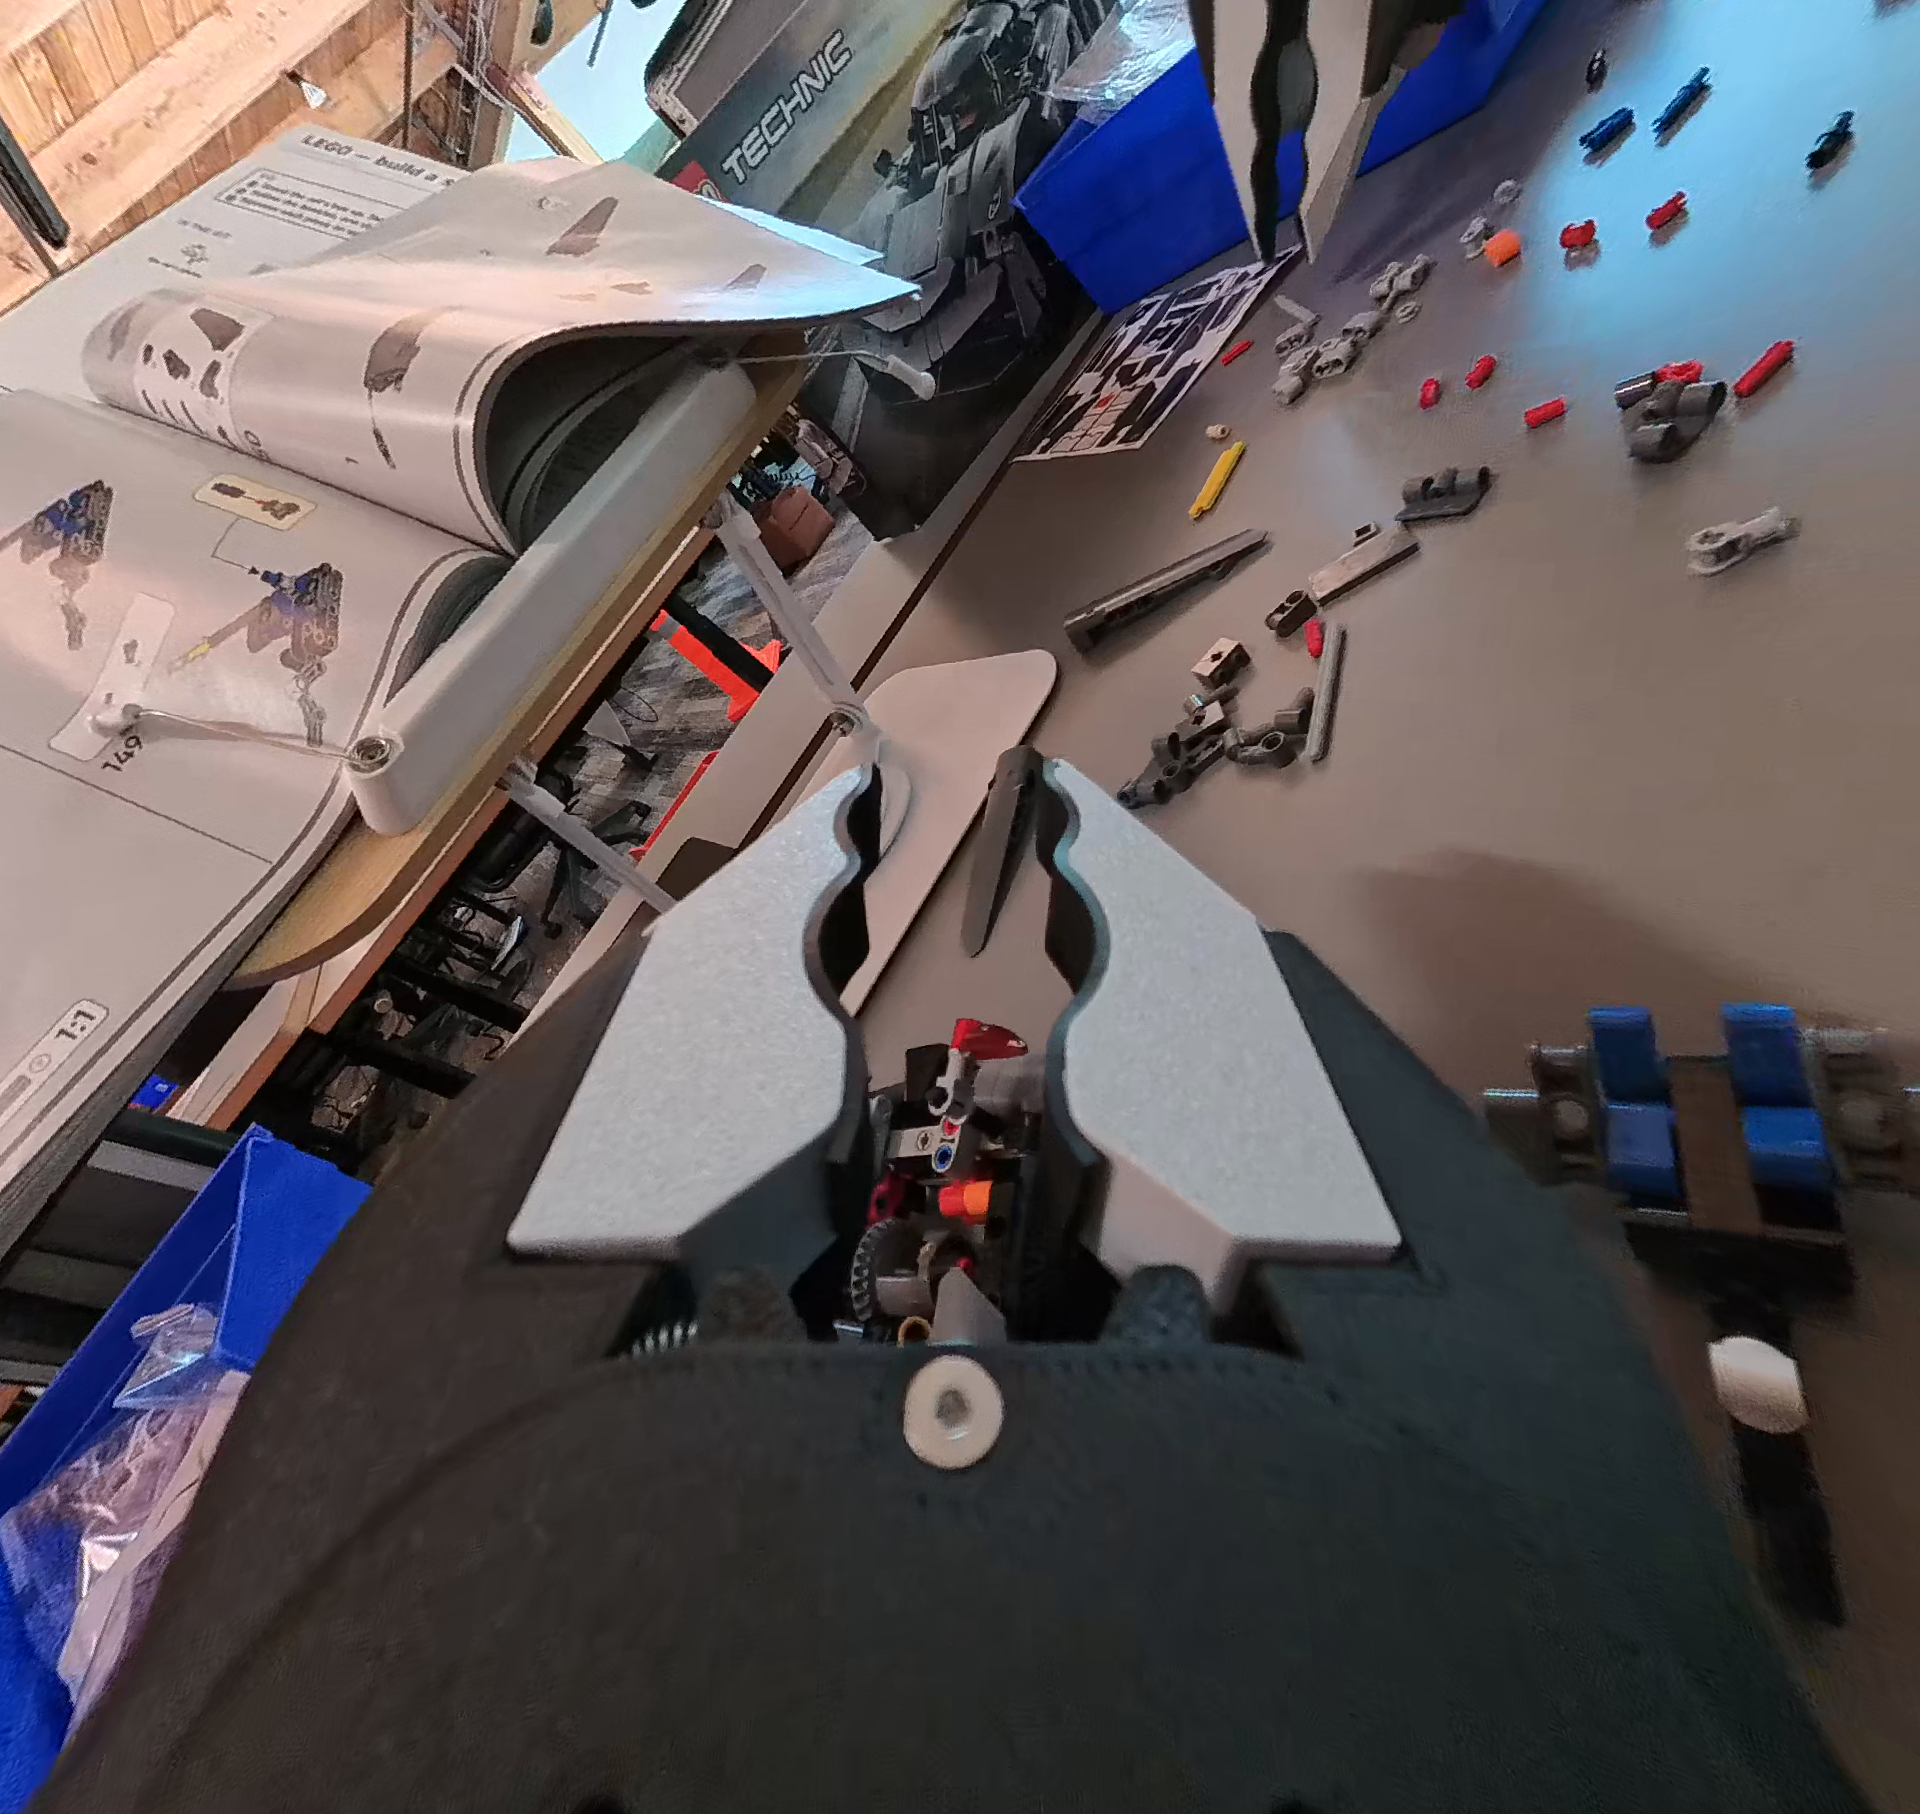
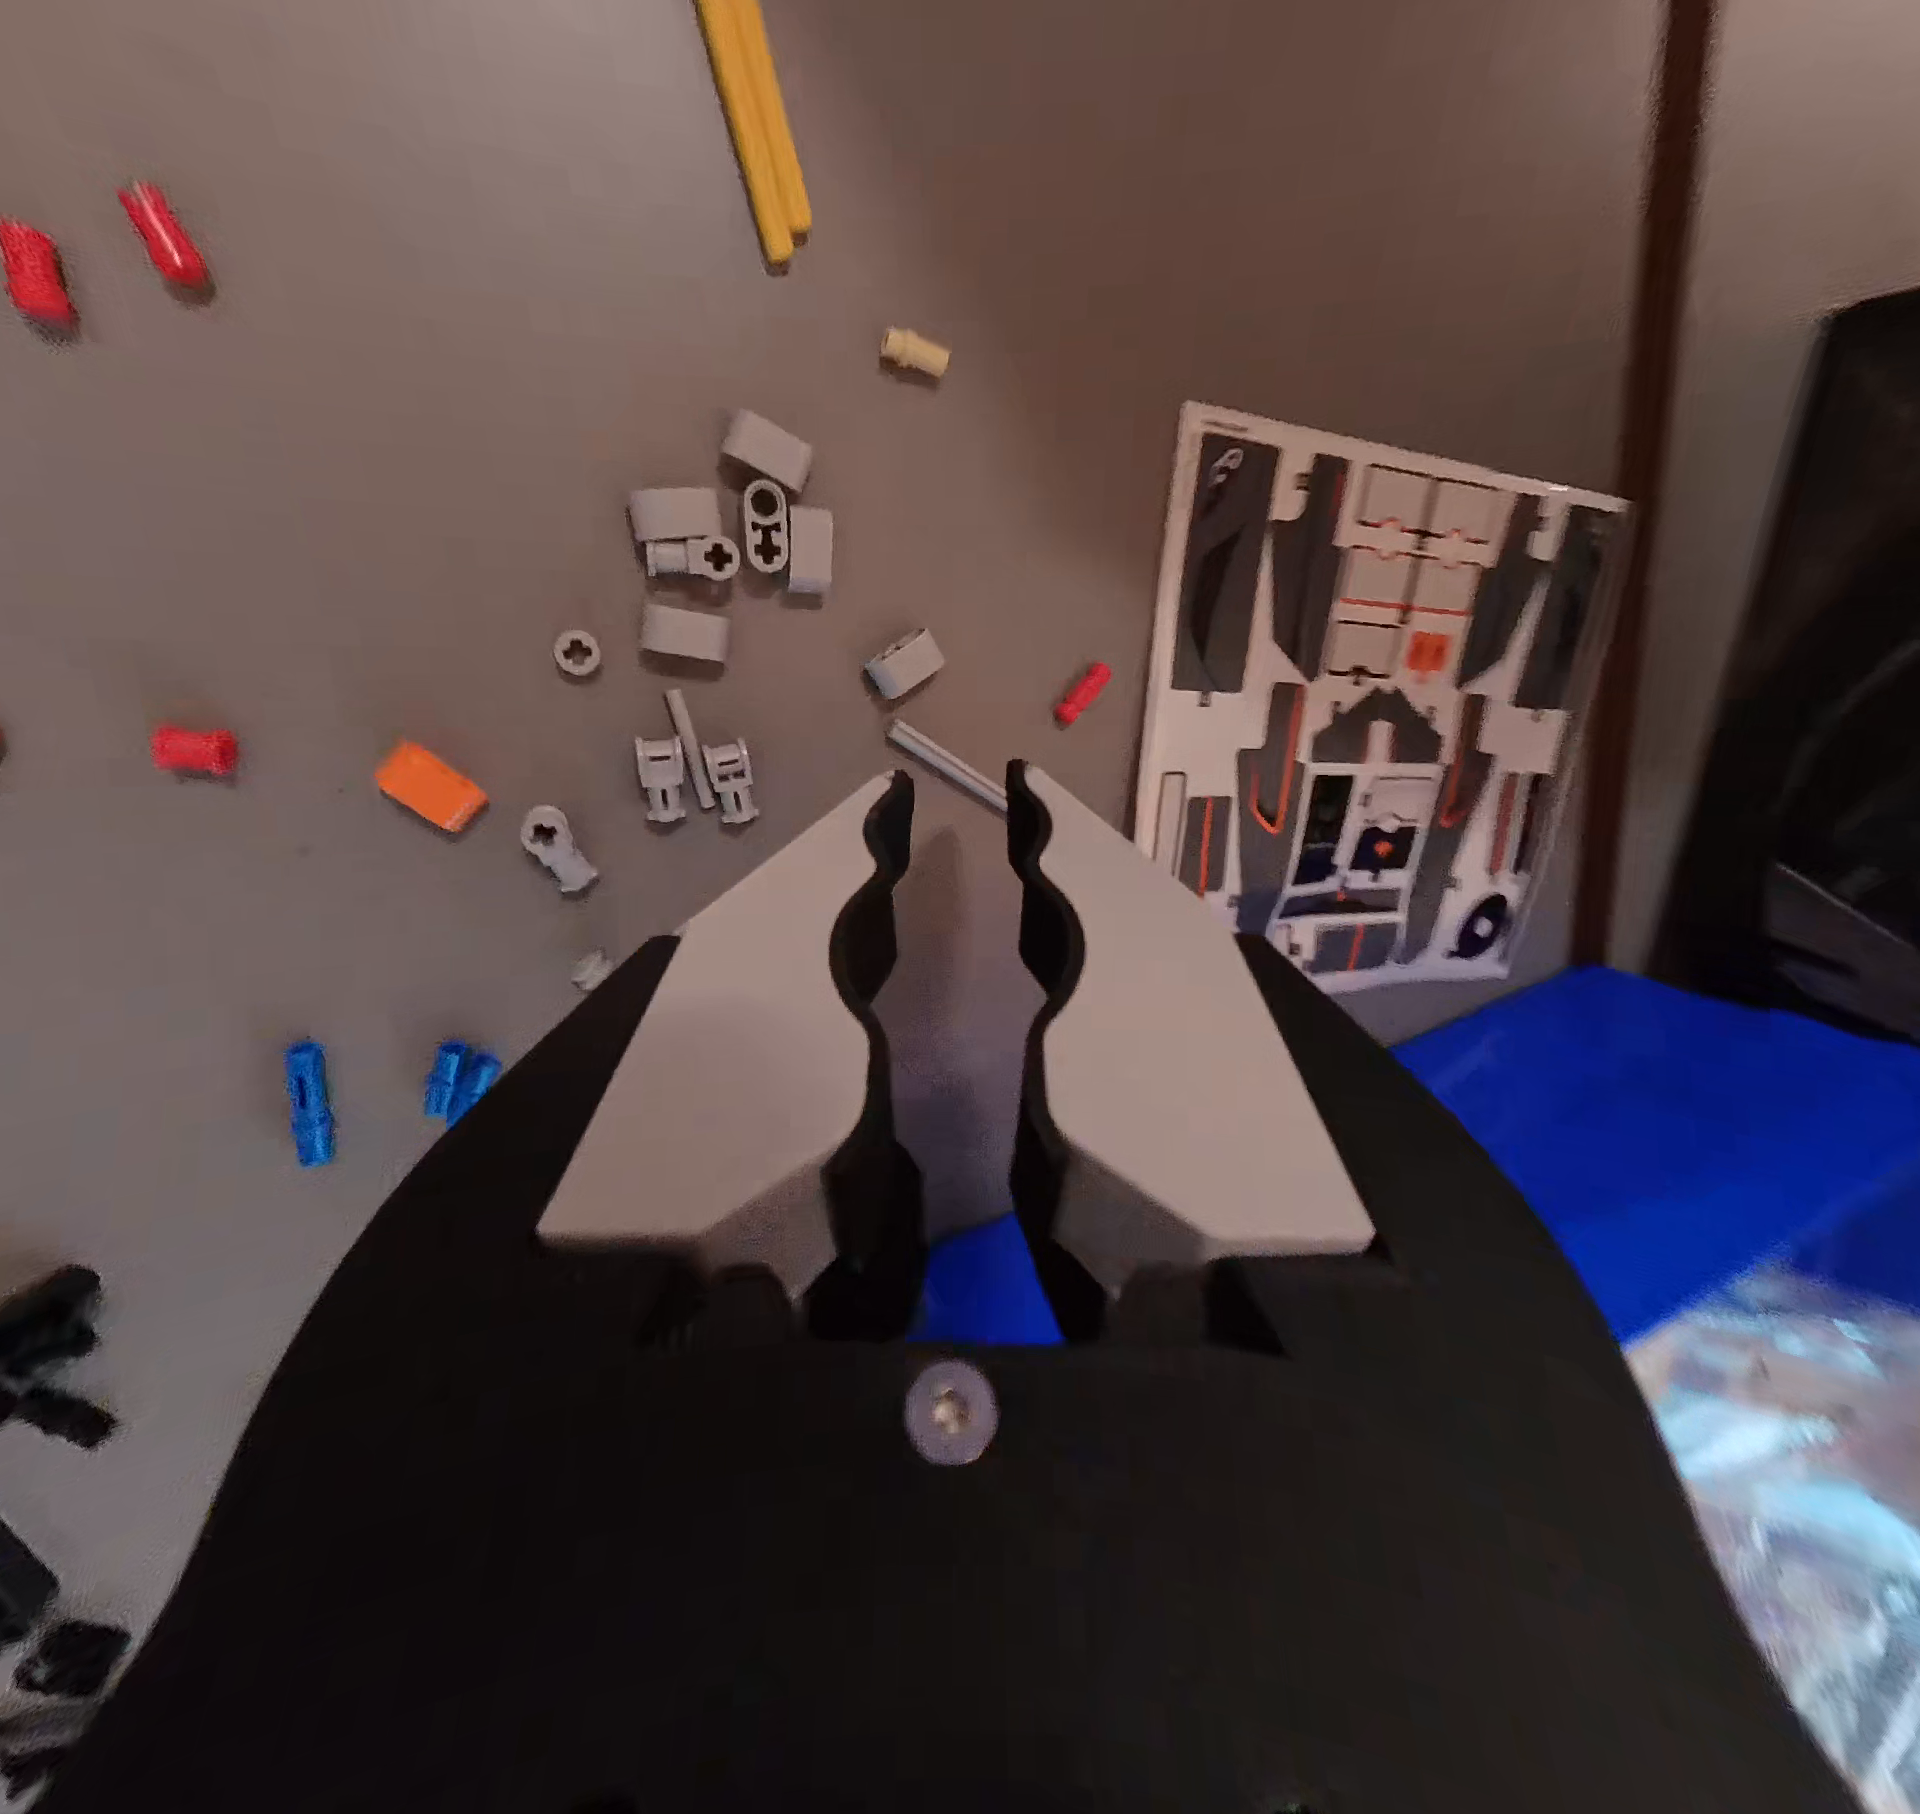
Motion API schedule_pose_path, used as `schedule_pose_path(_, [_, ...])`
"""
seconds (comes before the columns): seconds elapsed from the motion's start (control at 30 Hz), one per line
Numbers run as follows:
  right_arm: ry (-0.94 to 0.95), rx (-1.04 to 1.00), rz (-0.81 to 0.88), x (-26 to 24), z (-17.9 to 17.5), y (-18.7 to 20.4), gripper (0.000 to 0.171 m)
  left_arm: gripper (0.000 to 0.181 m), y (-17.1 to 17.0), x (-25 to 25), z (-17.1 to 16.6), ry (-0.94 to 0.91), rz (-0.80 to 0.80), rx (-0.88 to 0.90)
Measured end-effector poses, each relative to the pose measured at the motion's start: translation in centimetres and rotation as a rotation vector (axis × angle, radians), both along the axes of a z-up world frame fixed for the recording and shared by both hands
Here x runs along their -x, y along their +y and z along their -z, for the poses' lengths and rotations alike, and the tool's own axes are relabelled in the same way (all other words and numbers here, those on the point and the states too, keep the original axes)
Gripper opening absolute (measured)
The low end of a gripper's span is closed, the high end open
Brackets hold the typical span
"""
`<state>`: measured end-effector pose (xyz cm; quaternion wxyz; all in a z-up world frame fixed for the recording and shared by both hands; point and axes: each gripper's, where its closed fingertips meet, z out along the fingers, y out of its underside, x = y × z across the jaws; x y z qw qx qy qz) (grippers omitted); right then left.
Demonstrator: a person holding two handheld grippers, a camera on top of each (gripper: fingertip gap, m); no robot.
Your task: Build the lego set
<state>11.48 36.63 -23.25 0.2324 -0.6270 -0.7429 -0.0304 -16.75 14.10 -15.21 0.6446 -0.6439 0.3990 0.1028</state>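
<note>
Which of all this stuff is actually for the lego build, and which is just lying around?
For the build:
- part-built model in the left gripper
- loose pieces
- yellow axle
- sticker sheet
- manual
- right gripper, empty

Lying about:
- blue bin
- set box

A grey-brown table (image 1: 1558,829) fills most of both views, with a dark seam (image 2: 1662,414) running along its far edge where a second grey surface (image 2: 1818,102) begins. Beyond the left edge, wooden planks and beams (image 1: 208,19) show in the upper left corner, and dark chair bases (image 1: 499,891) and an orange frame (image 1: 717,642) stand on the floor below. Bluish light (image 1: 1714,237) falls on the table's far right part.
</note>
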Motion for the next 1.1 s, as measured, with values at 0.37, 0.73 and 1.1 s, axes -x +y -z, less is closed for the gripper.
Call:
schedule_pose_path(0.37, [-0.157, 0.148, -0.1, 0.4, 2.6, 0.6, 0.009, 0.026, 0.2, 0.1, 0.1, 0.017, 0.004, -0.012])
schedule_pose_path(0.73, [-0.188, 0.182, -0.055, 0.3, 2.8, 0.1, 0.0, 0.026, -0.1, -0.4, 0.0, 0.024, 0.024, -0.016])
schedule_pose_path(1.1, [-0.093, 0.028, 0.017, 0.4, -1.3, -1.1, 0.0, 0.027, -0.1, 0.8, -1.2, 0.038, 0.009, -0.001])
